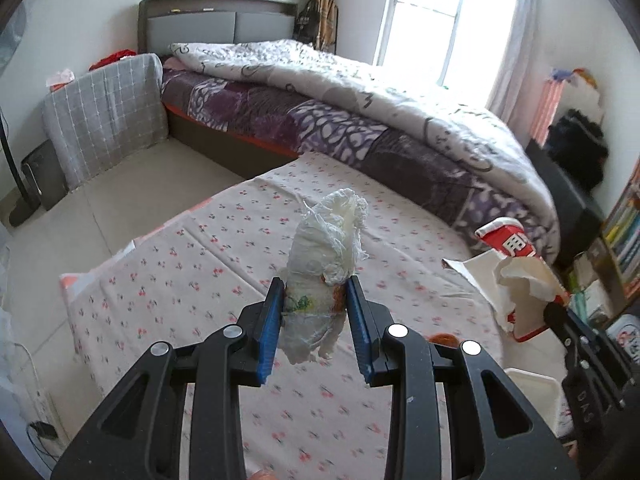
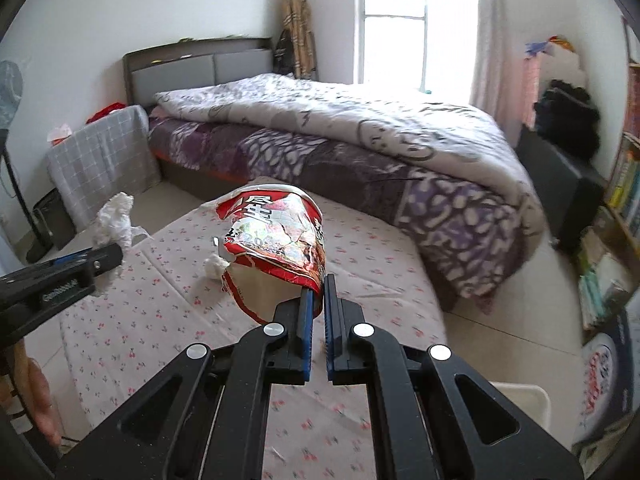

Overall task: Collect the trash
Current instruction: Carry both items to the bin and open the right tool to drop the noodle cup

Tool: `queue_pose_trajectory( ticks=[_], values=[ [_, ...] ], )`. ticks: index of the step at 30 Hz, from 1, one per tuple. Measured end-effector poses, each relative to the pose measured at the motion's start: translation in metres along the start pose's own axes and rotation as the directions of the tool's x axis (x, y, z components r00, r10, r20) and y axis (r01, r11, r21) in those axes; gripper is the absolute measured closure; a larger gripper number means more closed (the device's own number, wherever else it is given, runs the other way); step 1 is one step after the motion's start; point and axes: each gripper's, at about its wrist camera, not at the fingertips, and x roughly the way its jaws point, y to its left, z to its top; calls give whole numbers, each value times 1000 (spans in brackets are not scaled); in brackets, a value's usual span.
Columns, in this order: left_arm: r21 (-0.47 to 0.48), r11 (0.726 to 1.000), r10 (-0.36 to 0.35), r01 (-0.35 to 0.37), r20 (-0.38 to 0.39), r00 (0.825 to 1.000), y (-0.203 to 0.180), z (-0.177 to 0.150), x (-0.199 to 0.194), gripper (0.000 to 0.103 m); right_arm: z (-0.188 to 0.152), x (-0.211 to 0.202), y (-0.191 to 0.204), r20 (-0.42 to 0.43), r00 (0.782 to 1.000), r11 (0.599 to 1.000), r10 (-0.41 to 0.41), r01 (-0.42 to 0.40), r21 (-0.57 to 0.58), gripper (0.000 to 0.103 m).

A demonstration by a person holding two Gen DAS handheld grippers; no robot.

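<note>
In the left wrist view my left gripper (image 1: 315, 284) is shut on a rolled-up white diaper (image 1: 324, 248), its blue pads pressed against both sides, held in the air above the floral mat (image 1: 192, 264). My right gripper (image 2: 318, 284) is shut on the torn rim of a crushed red-and-white paper cup (image 2: 276, 236), with crumpled tissue (image 2: 216, 266) poking out of it. The cup (image 1: 516, 256) and right gripper (image 1: 560, 312) also show at the right of the left wrist view. The left gripper (image 2: 108, 256) with the diaper (image 2: 116, 216) shows at the left of the right wrist view.
A bed (image 1: 360, 128) with a purple sheet and white quilt lies beyond the mat. The corner of a white bin (image 2: 524, 396) sits at lower right. A bookshelf (image 2: 628, 184) stands at the right, a cloth-covered box (image 1: 104, 112) and a fan at the left.
</note>
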Motion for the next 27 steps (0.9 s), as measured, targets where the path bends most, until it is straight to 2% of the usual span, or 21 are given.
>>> queue_pose_trajectory(
  ticks=[5, 13, 16, 27],
  values=[
    [-17, 999, -39, 39, 22, 999, -13, -20, -21, 71, -16, -25, -16, 21, 997, 997, -72, 72, 23, 99],
    [40, 999, -35, 33, 40, 999, -37, -56, -20, 71, -38, -40, -45, 43, 983, 983, -177, 174, 58, 99],
    [63, 997, -54, 53, 26, 998, -50, -61, -17, 71, -42, -42, -59, 32, 980, 978, -197, 194, 78, 99],
    [156, 982, -118, 109, 51, 992, -95, -70, -28, 71, -53, -48, -115, -11, 965, 948, -262, 260, 183, 99]
  ],
)
